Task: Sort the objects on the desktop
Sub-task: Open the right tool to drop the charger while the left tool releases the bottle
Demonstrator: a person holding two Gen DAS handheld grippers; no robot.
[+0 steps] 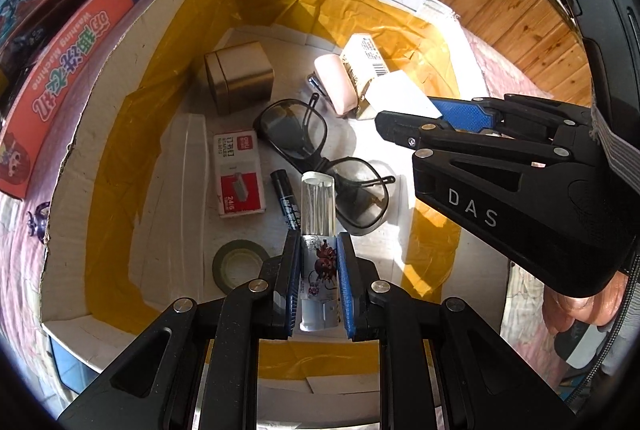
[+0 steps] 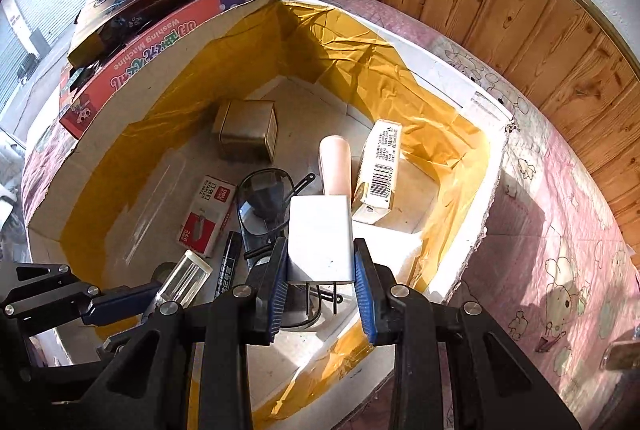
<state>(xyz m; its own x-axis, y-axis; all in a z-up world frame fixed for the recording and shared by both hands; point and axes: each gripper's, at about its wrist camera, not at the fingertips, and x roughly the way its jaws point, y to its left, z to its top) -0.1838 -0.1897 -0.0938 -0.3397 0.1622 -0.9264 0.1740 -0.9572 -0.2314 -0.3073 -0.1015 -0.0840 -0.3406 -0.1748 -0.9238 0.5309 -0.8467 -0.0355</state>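
Observation:
Both grippers hang over an open cardboard box (image 1: pixel 120 133) lined with yellow tape. My left gripper (image 1: pixel 319 282) is shut on a clear-capped glue stick (image 1: pixel 318 230), held upright above the box floor; it also shows in the right wrist view (image 2: pixel 188 278). My right gripper (image 2: pixel 321 282) is shut on a white plug charger (image 2: pixel 320 234), prongs toward the camera; in the left wrist view the charger (image 1: pixel 400 97) sits at the right gripper's tip. In the box lie glasses (image 1: pixel 316 157), a staples box (image 1: pixel 238 173), a metal tin (image 1: pixel 240 77), a pink stapler (image 1: pixel 334 85), a marker (image 1: pixel 286 197) and a tape roll (image 1: pixel 238 262).
A cream carton with a barcode (image 2: pixel 380 165) leans in the box's right side. Toy boxes (image 2: pixel 160 13) are stacked beyond the far left wall. A pink patterned cloth (image 2: pixel 560 230) covers the surface, with wood panelling (image 2: pixel 500 1) behind.

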